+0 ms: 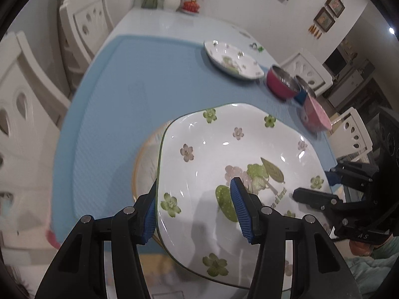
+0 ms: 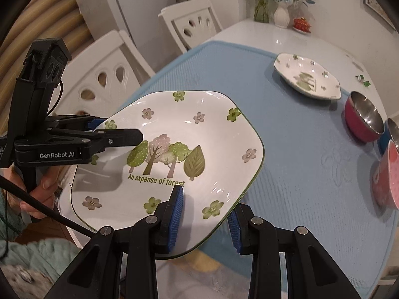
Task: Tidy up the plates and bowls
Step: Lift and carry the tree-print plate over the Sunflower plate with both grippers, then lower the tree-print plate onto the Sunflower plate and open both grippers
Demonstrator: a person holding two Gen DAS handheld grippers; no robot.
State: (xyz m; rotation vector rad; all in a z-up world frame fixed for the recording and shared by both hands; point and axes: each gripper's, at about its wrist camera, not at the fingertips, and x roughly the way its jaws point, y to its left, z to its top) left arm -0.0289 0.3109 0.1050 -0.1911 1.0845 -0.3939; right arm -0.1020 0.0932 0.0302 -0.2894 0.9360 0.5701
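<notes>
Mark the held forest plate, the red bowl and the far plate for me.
forest plate [image 2: 174,129]: right wrist view, white inner surface above the trees.
red bowl [image 2: 359,127]: right wrist view, red outer wall.
far plate [image 1: 233,59]: left wrist view, inner surface.

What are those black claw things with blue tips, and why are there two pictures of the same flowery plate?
They are grabbers, and a person holds one in each hand. Each has a small camera looking along its two fingers, so there are two pictures. One is from the left gripper, the other from the right gripper. Both straddle opposite edges of the big plate, which has trees and flowers painted on it, one finger above and one below. I cannot tell whether they are squeezing it yet. Another dish peeks out from underneath it. Farther off, on the blue mat, lie a second flowered plate, a red bowl, a blue bowl and a pink bowl.
</notes>
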